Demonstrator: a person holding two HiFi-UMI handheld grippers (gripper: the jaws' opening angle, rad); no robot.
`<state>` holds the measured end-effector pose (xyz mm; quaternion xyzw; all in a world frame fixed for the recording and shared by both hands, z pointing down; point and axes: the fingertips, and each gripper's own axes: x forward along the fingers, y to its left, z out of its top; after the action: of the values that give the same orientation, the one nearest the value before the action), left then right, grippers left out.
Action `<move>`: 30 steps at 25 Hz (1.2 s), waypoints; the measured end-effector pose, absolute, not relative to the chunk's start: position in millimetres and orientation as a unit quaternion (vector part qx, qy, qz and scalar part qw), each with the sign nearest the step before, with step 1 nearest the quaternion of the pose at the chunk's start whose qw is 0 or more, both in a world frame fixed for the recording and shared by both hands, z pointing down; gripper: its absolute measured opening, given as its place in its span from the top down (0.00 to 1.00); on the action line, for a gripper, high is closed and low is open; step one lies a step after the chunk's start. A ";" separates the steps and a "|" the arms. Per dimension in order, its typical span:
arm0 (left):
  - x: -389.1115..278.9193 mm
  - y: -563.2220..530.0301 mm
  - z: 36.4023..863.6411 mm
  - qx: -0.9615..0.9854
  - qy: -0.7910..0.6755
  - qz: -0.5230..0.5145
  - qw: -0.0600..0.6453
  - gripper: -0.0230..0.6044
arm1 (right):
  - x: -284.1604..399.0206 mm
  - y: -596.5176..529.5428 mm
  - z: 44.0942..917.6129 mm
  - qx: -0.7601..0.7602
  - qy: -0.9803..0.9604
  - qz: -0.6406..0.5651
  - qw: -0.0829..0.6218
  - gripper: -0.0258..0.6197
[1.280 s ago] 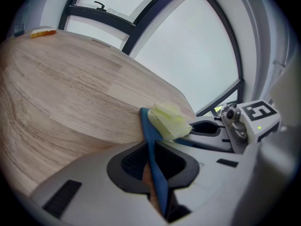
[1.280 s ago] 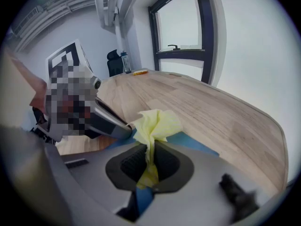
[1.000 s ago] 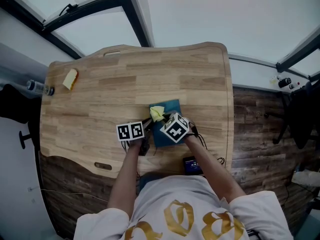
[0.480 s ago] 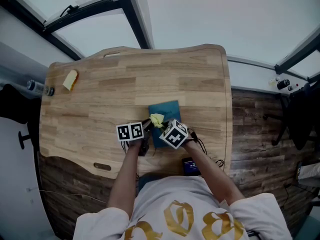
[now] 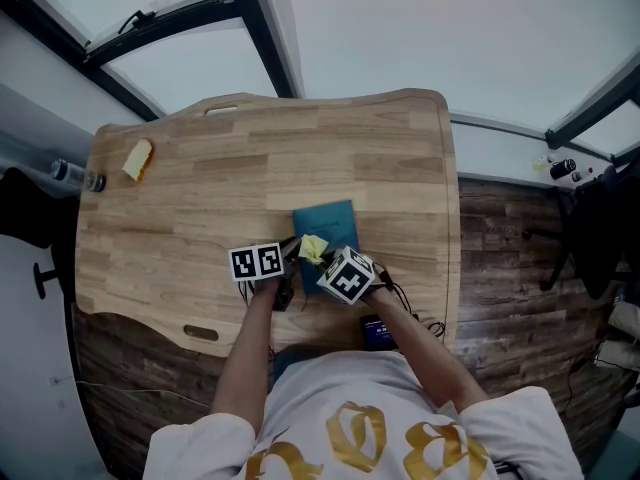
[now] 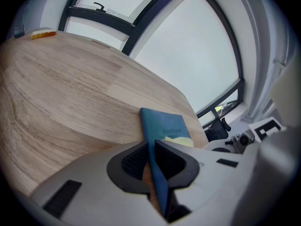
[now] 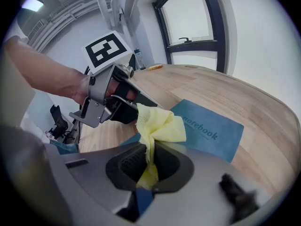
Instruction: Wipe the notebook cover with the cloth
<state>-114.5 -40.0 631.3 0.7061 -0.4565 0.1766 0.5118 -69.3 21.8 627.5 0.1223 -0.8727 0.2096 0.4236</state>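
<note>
Head view, L to R:
- Far left edge of table (image 5: pixel 200 218): small bottle-like item (image 5: pixel 78 175), lying down; too small to ID.
- Upper left of tabletop: yellow-orange block (image 5: pixel 138 158), well apart from everything else.
- Lower centre: L gripper (image 5: pixel 288 256), marker cube facing up, person's bare forearm behind it. In the left gripper view its 2 jaws are closed on the near edge of the notebook (image 6: pixel 164 126). The cover's edge runs between the pads, which press on it.
- Notebook (image 5: pixel 330 223): teal, flat on the wood, centre of frame, cover up. Printed title is legible in the right gripper view (image 7: pixel 214 133).
- Cloth (image 5: pixel 312 248): pale yellow, bunched, sitting on the notebook's near-left corner, just beside the L gripper's tip.
- R gripper (image 5: pixel 322 258): cube tilted, just right of the L one. In the right gripper view (image 7: pixel 149 159) its jaws pinch the cloth (image 7: pixel 160 126). The wad bulges out in front of the pads, over the cover.
- Lower right of R gripper: dark device (image 5: pixel 377 330) by the table's near edge. Can't tell whether it lies on the table.
</note>
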 end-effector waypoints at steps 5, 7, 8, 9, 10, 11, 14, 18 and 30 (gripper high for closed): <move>-113.8 -40.3 631.6 0.706 -0.457 0.177 0.511 0.88 | -67.2 29.6 627.6 0.114 -0.874 0.212 0.422 0.90; -113.7 -40.6 631.4 0.706 -0.457 0.177 0.511 0.88 | -67.0 31.3 627.3 0.113 -0.874 0.212 0.423 0.90; -113.8 -40.8 631.2 0.706 -0.457 0.177 0.511 0.87 | -67.1 32.5 627.1 0.111 -0.874 0.213 0.423 0.90; -113.8 -40.9 631.1 0.706 -0.457 0.177 0.511 0.88 | -67.1 34.2 626.9 0.108 -0.874 0.214 0.422 0.90; -113.7 -40.8 631.0 0.706 -0.457 0.177 0.512 0.87 | -67.1 36.4 626.7 0.103 -0.874 0.217 0.422 0.90; -113.6 -40.5 630.9 0.706 -0.457 0.177 0.512 0.87 | -66.9 38.9 626.6 0.097 -0.874 0.219 0.423 0.90; -113.6 -40.1 631.1 0.706 -0.457 0.177 0.511 0.88 | -66.8 46.3 626.7 0.081 -0.873 0.219 0.427 0.90; -114.0 -39.9 631.5 0.706 -0.457 0.177 0.511 0.87 | -68.7 52.2 627.1 0.069 -0.873 0.220 0.430 0.90; -113.7 -39.9 630.8 0.706 -0.457 0.177 0.511 0.87 | -66.5 53.2 629.0 0.061 -0.872 0.228 0.429 0.90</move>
<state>-113.7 -39.9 630.8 0.7064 -0.4566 0.1768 0.5110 -66.5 53.2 629.0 0.0610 -0.8718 0.2277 0.4295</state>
